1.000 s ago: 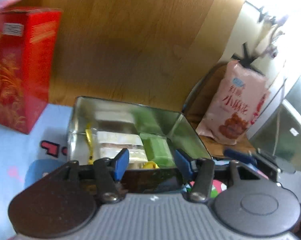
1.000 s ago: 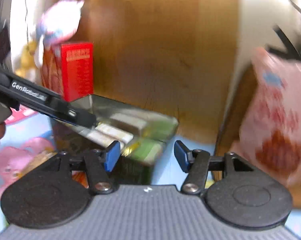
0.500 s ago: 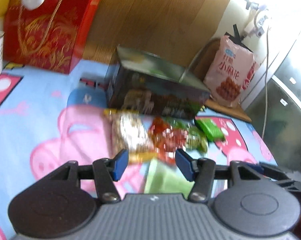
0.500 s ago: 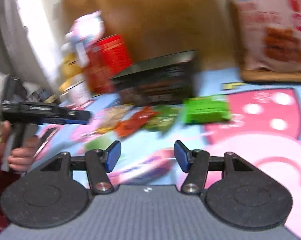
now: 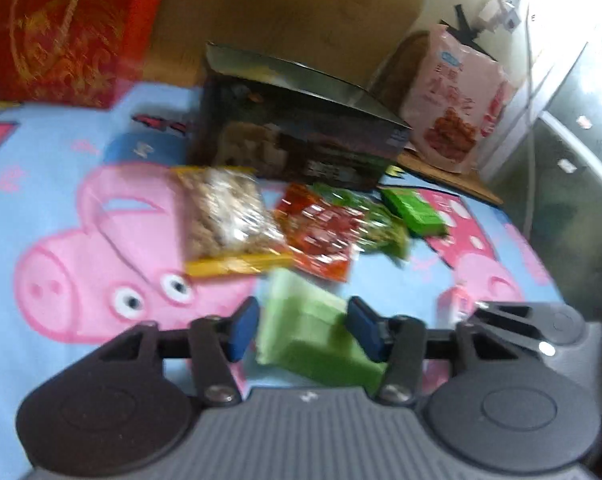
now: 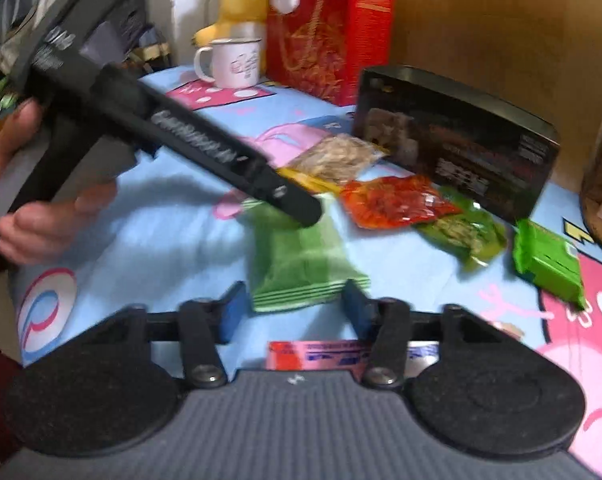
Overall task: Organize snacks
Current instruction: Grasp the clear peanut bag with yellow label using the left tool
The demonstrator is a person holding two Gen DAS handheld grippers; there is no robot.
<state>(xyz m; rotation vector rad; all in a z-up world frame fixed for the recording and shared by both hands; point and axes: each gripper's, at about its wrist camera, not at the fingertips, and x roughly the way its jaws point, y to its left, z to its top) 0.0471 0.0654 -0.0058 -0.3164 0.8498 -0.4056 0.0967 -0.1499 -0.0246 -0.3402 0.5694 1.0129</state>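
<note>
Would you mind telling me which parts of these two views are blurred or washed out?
Left wrist view: snack packets and dark box smeared, upper right corner blown out by glare. Right wrist view: sharper, though the light green packet and black handle are soft.

Green packet (image 6: 301, 264) flat, 4 snack packets (image 6: 397, 200) before dark box (image 6: 461, 148)

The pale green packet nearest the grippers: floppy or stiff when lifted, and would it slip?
The pale green packet lies flat on the blue cartoon cloth yet holds a blocky, squared shape, so it is probably fairly stiff and light. Its crimped end looks thin, likely bending if pinched there. The matte wrapper shows little glare, so slipping seems unlikely.
</note>
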